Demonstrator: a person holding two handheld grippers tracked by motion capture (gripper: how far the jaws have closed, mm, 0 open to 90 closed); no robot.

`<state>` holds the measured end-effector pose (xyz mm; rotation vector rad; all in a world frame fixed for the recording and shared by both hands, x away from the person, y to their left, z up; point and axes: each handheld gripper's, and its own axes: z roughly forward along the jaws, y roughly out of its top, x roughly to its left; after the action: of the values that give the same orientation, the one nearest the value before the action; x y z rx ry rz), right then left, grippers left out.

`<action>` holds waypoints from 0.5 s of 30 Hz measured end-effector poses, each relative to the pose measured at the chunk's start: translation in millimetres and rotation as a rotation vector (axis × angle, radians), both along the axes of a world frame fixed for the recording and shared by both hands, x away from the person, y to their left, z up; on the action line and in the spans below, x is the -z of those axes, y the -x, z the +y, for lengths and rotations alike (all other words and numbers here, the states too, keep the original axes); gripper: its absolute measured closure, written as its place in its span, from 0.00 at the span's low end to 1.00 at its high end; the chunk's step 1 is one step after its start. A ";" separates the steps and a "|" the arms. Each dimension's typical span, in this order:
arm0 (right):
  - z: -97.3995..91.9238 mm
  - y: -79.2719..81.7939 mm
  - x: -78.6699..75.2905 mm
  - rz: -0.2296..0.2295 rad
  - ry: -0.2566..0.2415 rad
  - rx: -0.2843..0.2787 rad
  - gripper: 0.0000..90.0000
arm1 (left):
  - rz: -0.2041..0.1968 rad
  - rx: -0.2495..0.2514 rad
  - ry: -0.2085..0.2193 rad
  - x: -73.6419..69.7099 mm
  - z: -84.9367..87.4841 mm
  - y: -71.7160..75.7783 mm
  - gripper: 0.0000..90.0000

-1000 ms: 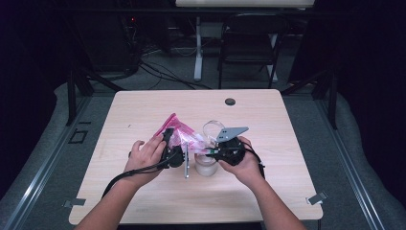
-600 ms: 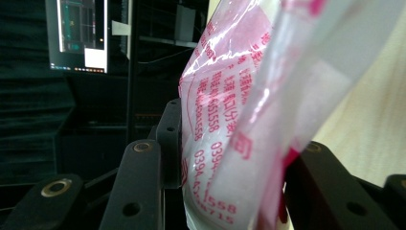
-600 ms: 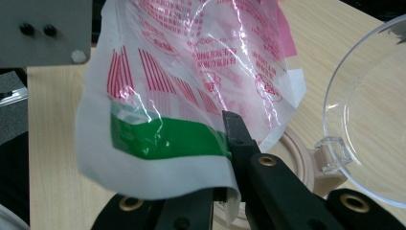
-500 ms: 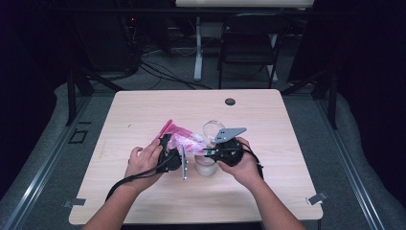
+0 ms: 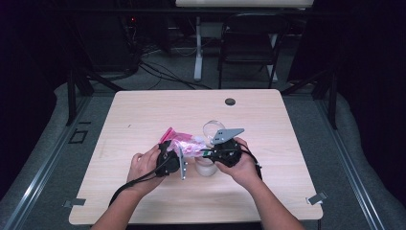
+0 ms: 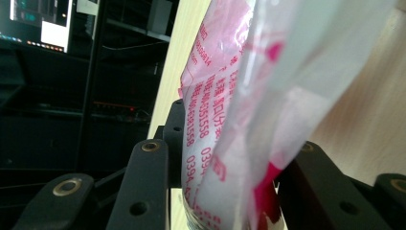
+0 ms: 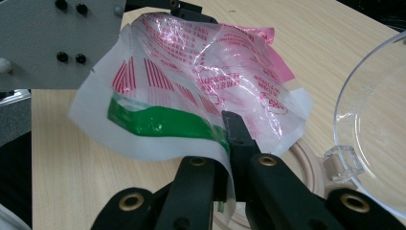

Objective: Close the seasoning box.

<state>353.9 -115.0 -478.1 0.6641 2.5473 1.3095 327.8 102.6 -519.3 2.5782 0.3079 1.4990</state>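
Spanning both tongs, the crinkled pink-and-white printed plastic bag (image 5: 184, 146) runs nine to three o'clock; right tongs (image 7: 229, 143) clamped on its edge; left tongs (image 6: 225, 158) have just been closing around its other end over the pale wooden bench (image 5: 143, 115).

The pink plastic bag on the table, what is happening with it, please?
A person works at the wooden table with a hand-held gripper in each hand. The right hand-held gripper is shut on an edge of the pink plastic bag, near its green strip. The left hand-held gripper has the other end of the bag between its jaws, which have just been closing; whether they press it yet is unclear. A clear jar with a hinged lid open stands just beside the bag.
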 end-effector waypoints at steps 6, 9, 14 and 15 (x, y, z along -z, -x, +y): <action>1.3 0.6 -0.6 0.001 -0.010 0.001 1.00 | 0.033 -0.013 0.047 2.3 2.1 -0.3 0.75; 2.1 0.8 -0.9 0.000 -0.001 -0.006 1.00 | 0.048 -0.019 0.063 4.5 2.8 0.3 0.75; 3.2 0.9 -0.6 -0.001 0.006 -0.011 1.00 | 0.073 -0.024 0.109 10.9 3.7 0.4 0.75; 3.8 1.3 -0.5 -0.002 0.005 -0.010 1.00 | 0.077 -0.028 0.117 12.0 3.6 0.4 0.76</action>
<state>352.6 -111.2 -477.5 0.6500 2.5550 1.3058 327.3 106.2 -531.3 2.5532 0.4284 1.3497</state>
